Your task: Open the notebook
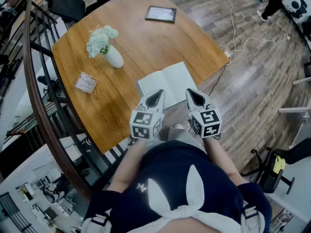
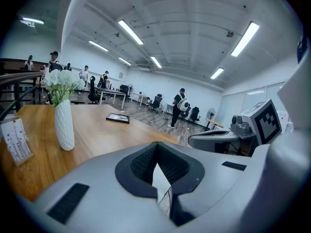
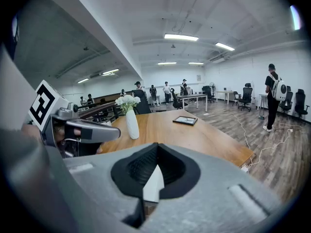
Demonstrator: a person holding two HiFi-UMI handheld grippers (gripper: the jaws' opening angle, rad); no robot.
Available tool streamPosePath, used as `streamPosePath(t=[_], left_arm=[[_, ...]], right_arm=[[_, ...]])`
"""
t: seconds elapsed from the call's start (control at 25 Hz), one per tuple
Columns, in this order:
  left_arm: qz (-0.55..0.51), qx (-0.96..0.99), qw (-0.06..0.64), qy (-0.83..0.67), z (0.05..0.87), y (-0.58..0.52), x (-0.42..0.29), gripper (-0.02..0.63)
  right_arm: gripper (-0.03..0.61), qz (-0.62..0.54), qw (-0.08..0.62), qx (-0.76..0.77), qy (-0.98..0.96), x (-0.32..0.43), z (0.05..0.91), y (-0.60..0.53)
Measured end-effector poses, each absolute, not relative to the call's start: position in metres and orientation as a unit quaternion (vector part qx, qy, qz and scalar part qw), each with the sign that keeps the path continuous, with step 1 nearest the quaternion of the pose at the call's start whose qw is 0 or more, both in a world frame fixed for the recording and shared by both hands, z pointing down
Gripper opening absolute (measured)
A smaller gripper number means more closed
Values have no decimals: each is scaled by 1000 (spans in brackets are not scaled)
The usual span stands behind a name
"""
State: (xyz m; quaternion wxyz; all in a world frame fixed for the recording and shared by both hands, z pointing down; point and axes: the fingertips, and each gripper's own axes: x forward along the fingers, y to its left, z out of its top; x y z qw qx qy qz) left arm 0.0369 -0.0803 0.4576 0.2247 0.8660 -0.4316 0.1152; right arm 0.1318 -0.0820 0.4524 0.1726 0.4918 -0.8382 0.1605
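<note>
The notebook [image 1: 167, 84] is seen lying open and flat, two pale pages up, at the near edge of the tabletop [image 1: 141, 42], with its right corner close to the table's rim. The opening is therefore judged to be done, or all but done.

The left tongs [image 1: 154, 99] and the right tongs [image 1: 197, 97] are held side by side over the notebook's near edge. Both pairs are closed tip to tip, and nothing is gripped by either. In each gripper view only a sliver of white, taken to be the page below, is glimpsed through the gap behind the tips. Whether the tips rest on the paper cannot be told.

To finish well, the tongs should be lifted straight off the pages and not dragged across them, so that no leaf is caught and flipped back. The spread should be checked for lying flat before it is left, and the book should not be nudged nearer the rim.

No writing can be made out on the pages, which look blank. Further out stand a white vase [image 1: 114, 57] of pale flowers and a small card [image 1: 86, 83] whose print is too small to be read. At the far edge a dark framed slab [image 1: 161, 13] is seen, with nothing legible on it.
</note>
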Motion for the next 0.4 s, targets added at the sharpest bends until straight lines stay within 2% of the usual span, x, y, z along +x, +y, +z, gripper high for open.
streamPosePath(t=[0.4], left_arm=[[120,865,230,-430,461,-76,34,17]], right_arm=[[-3,167,182,496,-832,132,456,-78]])
